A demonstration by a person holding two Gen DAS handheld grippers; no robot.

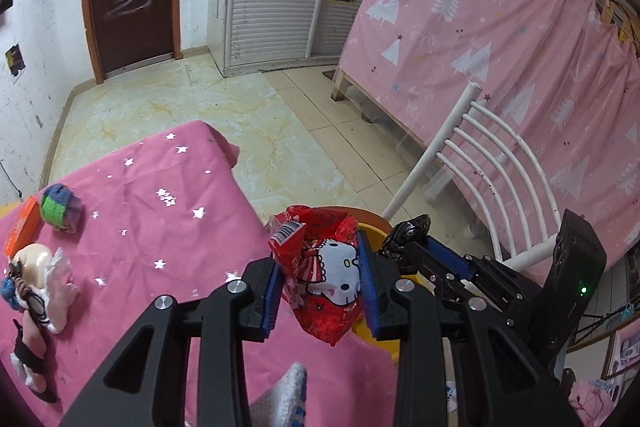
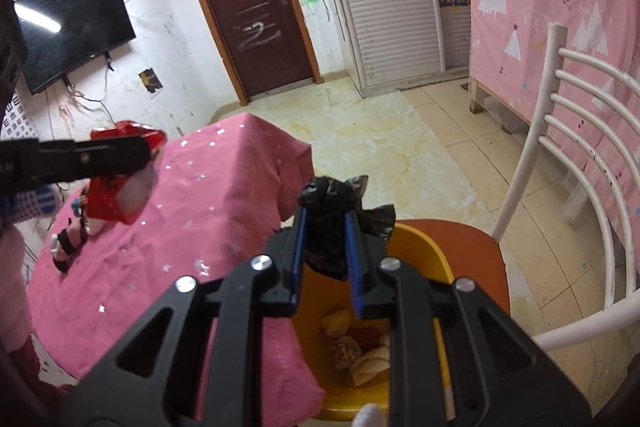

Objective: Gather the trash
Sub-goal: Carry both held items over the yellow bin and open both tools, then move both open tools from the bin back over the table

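My left gripper (image 1: 322, 281) is shut on a red cartoon-cat snack wrapper (image 1: 324, 275), held at the right edge of the pink table, partly over the yellow bin (image 1: 378, 227). My right gripper (image 2: 325, 251) is shut on a crumpled black plastic bag (image 2: 330, 223) and hangs above the yellow bin (image 2: 412, 243), which stands on an orange chair seat (image 2: 476, 247) and holds several food scraps (image 2: 352, 343). In the right wrist view the left gripper (image 2: 148, 151) with the red wrapper (image 2: 116, 199) shows at the left. The right gripper (image 1: 404, 243) with its black bag (image 1: 408, 231) shows beside the left one.
The table wears a pink star-print cloth (image 1: 132, 227). On it lie a doll (image 1: 36, 291), a knitted ball (image 1: 60, 205) and an orange box (image 1: 22, 229). A white chair back (image 1: 500, 179) rises to the right, before a pink curtain (image 1: 500, 27). A tiled floor (image 1: 248, 115) lies beyond.
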